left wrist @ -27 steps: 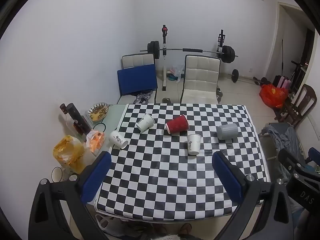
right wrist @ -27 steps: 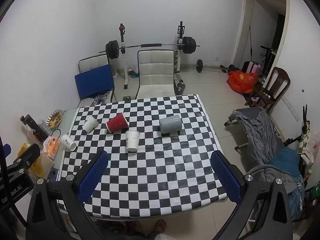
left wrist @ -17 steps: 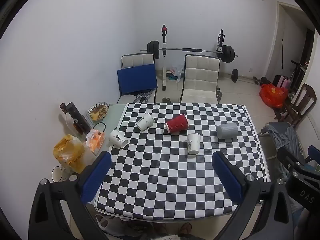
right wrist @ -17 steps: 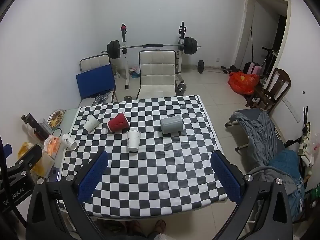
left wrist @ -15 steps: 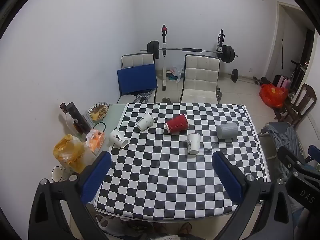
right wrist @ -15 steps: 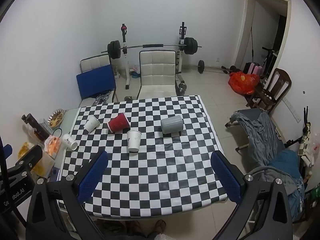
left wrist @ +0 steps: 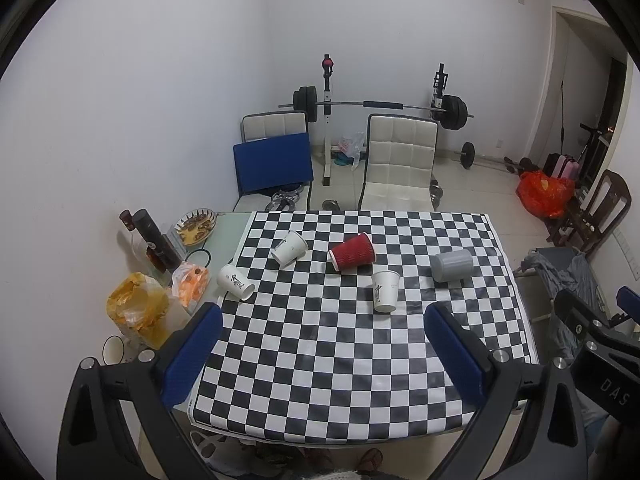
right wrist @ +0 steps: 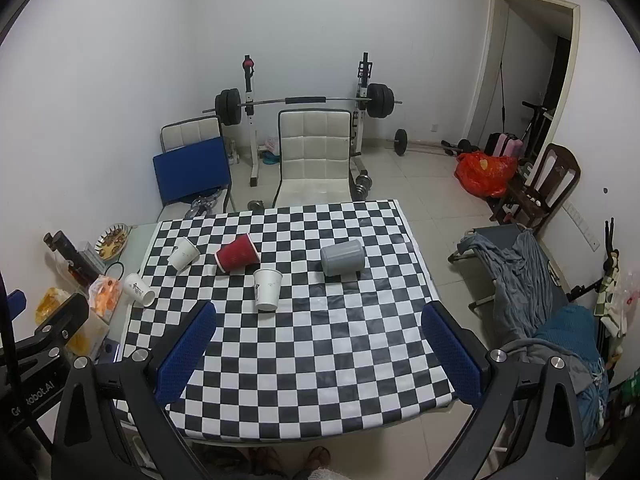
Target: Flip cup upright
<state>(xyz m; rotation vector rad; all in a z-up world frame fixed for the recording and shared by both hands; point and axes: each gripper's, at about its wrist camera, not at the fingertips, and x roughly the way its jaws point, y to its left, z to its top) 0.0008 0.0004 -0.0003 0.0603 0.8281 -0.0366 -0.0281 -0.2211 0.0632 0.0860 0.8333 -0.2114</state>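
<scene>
Several cups lie on a checkered table. A red ribbed cup lies on its side, also in the right wrist view. A grey cup lies on its side at the right. A white paper cup lies nearest me. Two more white cups lie at the left. My left gripper is open, empty, high above the table's near edge. My right gripper is open and empty, likewise held back.
Left of the cloth stand dark bottles, a snack dish, an orange packet and a yellow bag. Two chairs and a barbell rack stand behind the table. A cot with clothes is at the right.
Both views have shifted very slightly; the cups sit a touch higher in frame. No cup has moved and both grippers stay open.
</scene>
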